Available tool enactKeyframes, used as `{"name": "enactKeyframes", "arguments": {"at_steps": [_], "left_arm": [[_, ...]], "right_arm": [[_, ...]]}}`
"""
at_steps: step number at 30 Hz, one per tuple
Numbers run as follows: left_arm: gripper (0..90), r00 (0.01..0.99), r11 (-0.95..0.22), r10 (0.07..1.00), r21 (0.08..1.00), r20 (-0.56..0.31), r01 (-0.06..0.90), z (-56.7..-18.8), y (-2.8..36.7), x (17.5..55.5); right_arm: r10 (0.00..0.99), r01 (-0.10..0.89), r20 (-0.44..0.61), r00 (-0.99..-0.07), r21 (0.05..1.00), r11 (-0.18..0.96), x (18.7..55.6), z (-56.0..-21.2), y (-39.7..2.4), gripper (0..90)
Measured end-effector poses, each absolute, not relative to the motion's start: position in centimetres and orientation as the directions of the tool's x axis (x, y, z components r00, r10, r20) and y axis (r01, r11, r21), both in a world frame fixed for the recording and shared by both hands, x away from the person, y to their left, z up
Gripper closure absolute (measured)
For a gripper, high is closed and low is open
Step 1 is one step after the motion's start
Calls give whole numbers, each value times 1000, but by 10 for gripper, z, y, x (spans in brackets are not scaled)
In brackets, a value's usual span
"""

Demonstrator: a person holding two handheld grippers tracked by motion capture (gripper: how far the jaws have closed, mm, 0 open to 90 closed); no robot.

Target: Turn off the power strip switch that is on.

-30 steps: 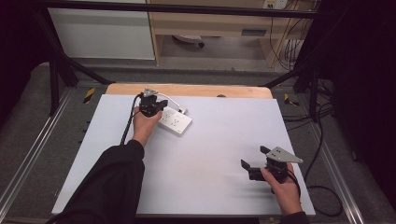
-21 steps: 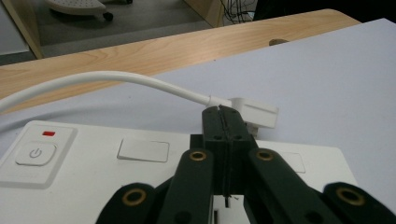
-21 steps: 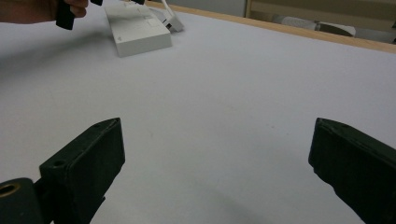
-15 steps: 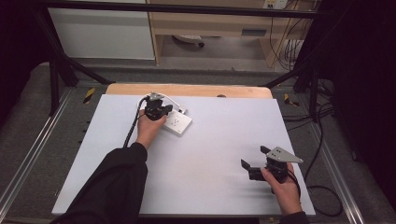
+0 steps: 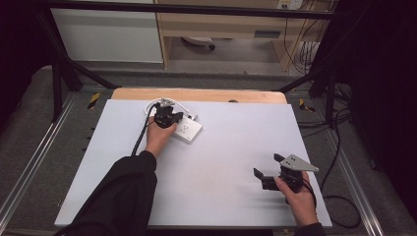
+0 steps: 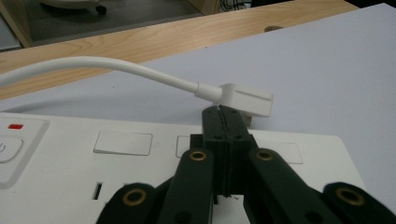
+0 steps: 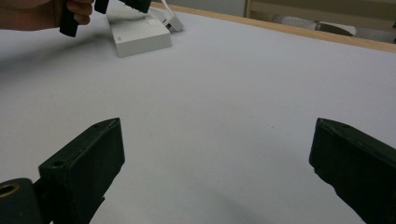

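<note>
A white power strip (image 5: 189,131) lies on the white table top (image 5: 231,147), far left of centre; the left gripper view shows its face (image 6: 70,177) with covered sockets and a switch. A white plug (image 6: 243,98) on a white cable (image 6: 116,65) sits at the strip's far edge. My left gripper (image 5: 165,115) hovers over the strip, jaws pressed together with nothing between them, tips (image 6: 223,112) just in front of the plug. My right gripper (image 5: 266,165) rests low at the near right, jaws wide apart (image 7: 217,135) over bare table.
A wooden strip (image 5: 196,94) borders the table's far edge. Metal rails (image 5: 29,167) run along both sides, and cables (image 5: 339,201) lie on the floor at the right. The right gripper view shows the power strip's end (image 7: 137,39) far off.
My left gripper has shifted a little to the right and nearer, over the power strip's far end. The right gripper has stayed put.
</note>
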State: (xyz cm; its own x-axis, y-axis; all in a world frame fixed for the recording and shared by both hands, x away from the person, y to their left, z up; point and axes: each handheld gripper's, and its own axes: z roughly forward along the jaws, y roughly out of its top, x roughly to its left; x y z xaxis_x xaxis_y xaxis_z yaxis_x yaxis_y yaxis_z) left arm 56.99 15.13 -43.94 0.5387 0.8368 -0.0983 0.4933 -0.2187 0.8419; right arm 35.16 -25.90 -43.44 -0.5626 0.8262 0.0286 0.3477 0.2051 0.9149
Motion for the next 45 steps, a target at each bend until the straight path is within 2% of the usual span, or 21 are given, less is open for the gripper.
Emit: {"name": "enactKeyframes", "arguments": {"at_steps": [45], "left_arm": [[900, 545, -250, 837, 842, -61, 478, -443, 148, 570]], "right_arm": [[823, 347, 26, -568, 914, 210, 351, -435, -259, 39]]}}
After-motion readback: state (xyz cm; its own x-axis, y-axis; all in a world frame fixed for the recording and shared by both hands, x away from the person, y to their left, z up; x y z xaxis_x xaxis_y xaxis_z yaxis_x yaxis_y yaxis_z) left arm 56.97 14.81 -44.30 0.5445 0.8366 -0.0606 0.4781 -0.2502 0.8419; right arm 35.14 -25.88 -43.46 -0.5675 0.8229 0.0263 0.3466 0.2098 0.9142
